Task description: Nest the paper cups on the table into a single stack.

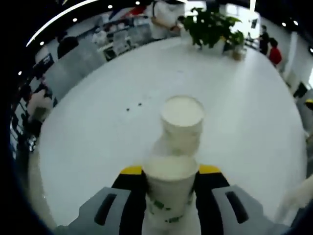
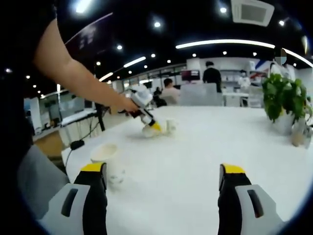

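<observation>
Cups: three plain white paper cups (image 1: 182,119), open tops up.
My left gripper (image 1: 170,183): clamped one cup.
My right gripper (image 2: 162,176): spread wide, holding nothing.

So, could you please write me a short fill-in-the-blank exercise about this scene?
1. The left tool is shut on a paper ____.
2. The right tool has its jaws ____.
3. A second cup stands on the white ____ beyond the held one.
4. The potted plant has ____ leaves.

Missing words: cup; open; table; green
</observation>
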A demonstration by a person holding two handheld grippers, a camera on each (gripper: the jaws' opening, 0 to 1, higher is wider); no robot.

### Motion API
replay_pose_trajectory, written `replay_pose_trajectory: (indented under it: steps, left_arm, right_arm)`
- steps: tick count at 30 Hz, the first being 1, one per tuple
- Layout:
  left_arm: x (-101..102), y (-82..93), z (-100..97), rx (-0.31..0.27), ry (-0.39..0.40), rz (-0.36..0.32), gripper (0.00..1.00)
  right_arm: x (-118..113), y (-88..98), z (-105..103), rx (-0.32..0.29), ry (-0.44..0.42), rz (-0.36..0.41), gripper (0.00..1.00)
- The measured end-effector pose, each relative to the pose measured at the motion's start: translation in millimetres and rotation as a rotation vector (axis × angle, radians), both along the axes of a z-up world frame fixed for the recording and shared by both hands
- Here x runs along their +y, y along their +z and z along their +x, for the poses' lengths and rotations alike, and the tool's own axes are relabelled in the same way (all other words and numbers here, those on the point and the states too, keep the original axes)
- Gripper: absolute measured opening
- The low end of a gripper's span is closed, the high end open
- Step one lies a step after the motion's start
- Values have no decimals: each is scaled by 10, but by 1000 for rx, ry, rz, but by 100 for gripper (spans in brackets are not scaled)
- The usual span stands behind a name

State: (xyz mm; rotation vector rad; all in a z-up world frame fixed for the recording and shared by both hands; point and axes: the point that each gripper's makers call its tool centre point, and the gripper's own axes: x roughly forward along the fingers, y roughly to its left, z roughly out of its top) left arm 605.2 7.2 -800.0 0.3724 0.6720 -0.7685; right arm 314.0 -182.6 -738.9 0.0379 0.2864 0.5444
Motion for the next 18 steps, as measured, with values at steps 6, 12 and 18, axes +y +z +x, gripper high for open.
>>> replay_pose_trajectory:
  steps: [6, 12, 18]
  left_arm:
    - [86, 324, 59, -137, 138, -179, 37]
    - [-8, 956, 88, -277, 152, -400, 37]
    - [17, 1480, 147, -366, 184, -558, 37]
  right_arm:
    - [15, -1, -3, -1, 8, -13, 93]
    - [45, -1, -6, -7, 23, -34, 93]
    - [25, 12, 6, -12, 18, -40, 93]
